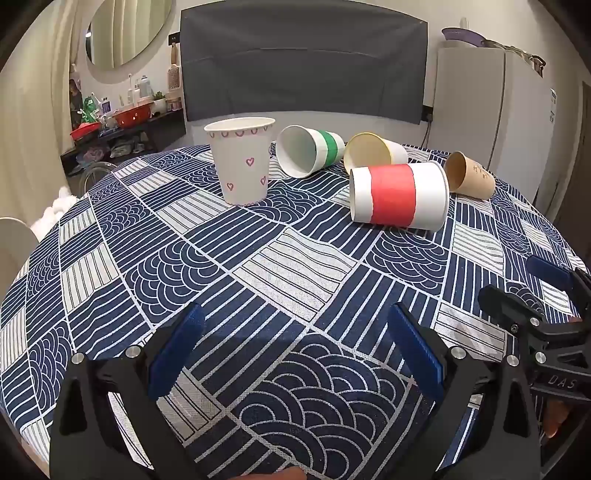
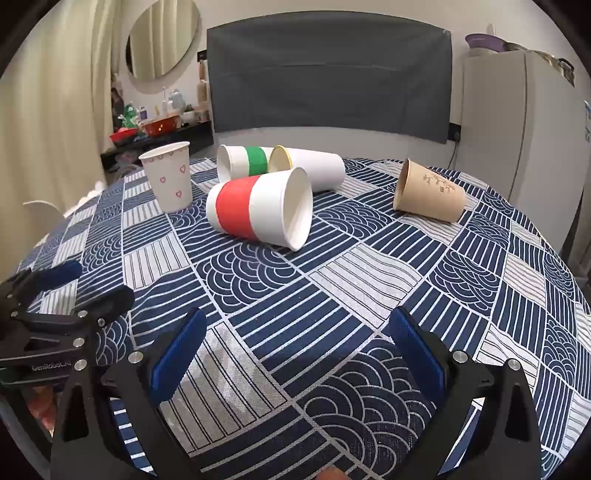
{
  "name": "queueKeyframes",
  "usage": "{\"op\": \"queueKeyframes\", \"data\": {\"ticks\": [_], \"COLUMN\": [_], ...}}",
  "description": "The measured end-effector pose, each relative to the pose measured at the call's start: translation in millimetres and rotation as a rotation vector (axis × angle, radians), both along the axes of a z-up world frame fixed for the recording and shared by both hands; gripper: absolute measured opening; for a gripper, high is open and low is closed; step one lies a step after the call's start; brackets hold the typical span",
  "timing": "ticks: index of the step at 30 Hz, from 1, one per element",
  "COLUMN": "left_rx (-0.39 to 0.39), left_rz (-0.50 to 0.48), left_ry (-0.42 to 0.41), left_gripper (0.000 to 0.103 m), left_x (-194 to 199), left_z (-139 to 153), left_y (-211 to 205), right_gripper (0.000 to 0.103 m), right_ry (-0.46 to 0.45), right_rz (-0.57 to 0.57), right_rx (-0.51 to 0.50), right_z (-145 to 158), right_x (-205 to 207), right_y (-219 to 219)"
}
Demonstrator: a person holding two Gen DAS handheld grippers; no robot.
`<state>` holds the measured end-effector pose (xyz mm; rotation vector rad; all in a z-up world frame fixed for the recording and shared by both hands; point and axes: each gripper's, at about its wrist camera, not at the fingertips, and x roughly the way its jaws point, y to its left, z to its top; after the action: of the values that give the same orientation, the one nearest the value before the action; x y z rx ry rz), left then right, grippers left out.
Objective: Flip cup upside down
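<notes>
blue and white patterned cloth [image 1: 280, 258] covers a round table, printed with wave arcs and stripe blocks. five paper cups sit toward the far side. a white cup with small pink hearts [image 1: 241, 159] stands upright on its base, mouth up, at the far left of the group. the other four lie on their sides: a white cup with a green band [image 1: 310, 150] just right of the heart cup, a white cup with a yellow rim [image 1: 375, 152] beside it, a white cup with a wide red band [image 1: 399, 195] lying in front of those two and nearest the cameras, and a plain brown cup [image 1: 470, 175] with dark lettering, set apart at the far right. in the right wrist view the red-banded cup's open mouth faces right. the left gripper [image 1: 295, 347] hovers low over the near edge of the cloth, its blue-padded fingers [image 1: 176, 350] spread wide with nothing between them. the right gripper [image 2: 297, 350] hovers beside it, well short of the cups, its fingers [image 2: 415, 352] likewise parted and empty. each gripper shows at the edge of the other's view. behind the table are a grey fabric panel [image 1: 304, 66], a round mirror [image 1: 129, 29], a cluttered shelf [image 1: 125, 122] and a white fridge [image 1: 491, 110].
</notes>
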<state>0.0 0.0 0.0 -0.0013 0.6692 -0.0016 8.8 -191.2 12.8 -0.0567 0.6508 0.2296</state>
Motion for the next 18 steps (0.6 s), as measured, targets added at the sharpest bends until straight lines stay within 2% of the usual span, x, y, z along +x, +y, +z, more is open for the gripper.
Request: {"op": "queueKeyframes", "data": {"ticks": [18], "left_rx": [-0.005], "left_rz": [0.0], "left_ry": [0.008], "left_gripper": [0.097], "left_x": [0.0], "left_z": [-2.4], "left_y": [-0.3], "right_gripper": [0.095], "right_ry": [0.002], "right_rz": [0.0], "right_rx": [0.003], "right_z": [0.2], "right_x": [0.0], "right_y": [0.2]}}
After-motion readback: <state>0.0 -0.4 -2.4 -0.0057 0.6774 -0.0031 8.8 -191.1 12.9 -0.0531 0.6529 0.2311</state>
